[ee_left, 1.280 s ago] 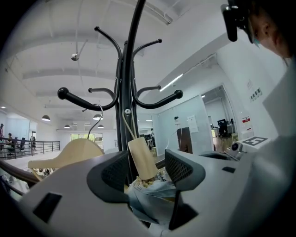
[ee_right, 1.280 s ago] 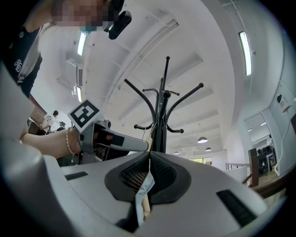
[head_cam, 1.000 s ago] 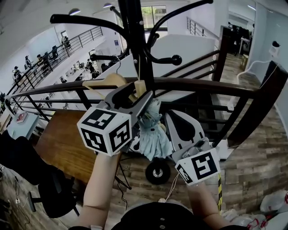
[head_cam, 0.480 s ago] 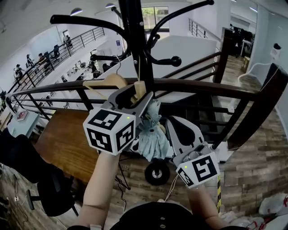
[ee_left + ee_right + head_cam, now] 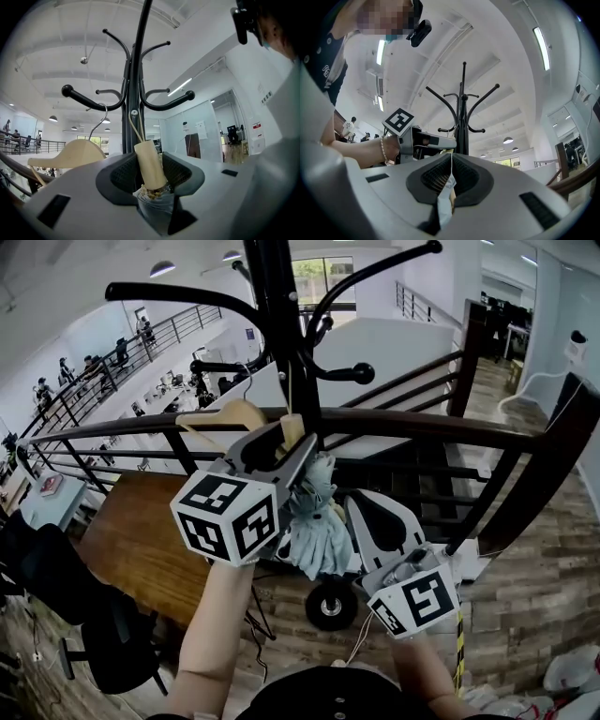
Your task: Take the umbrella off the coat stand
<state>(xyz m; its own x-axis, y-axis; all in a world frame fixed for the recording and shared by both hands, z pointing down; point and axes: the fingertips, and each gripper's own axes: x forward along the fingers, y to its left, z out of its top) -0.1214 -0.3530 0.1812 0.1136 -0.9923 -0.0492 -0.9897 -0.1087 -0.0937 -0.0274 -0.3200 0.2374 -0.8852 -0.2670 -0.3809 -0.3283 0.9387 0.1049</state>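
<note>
Clenching one umbrella (image 5: 317, 532), left tongs (image 5: 150, 163) (just closing) on handle (image 5: 149, 166), right tongs (image 5: 450, 172) on fabric (image 5: 444, 197).

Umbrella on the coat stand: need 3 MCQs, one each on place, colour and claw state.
1. The umbrella hangs from:
A) the railing
B) the coat stand
C) a wall hook

2. Its fabric is:
A) pale blue
B) red
C) black

3. The right claw is:
A) open and empty
B) shut on a hanger
C) shut on the umbrella's fabric

Answers:
1 B: in the left gripper view the cord runs from the handle up to the stand's pole.
2 A: the head view shows pale blue folds.
3 C: in the right gripper view the jaws pinch a strip of the fabric.
</note>
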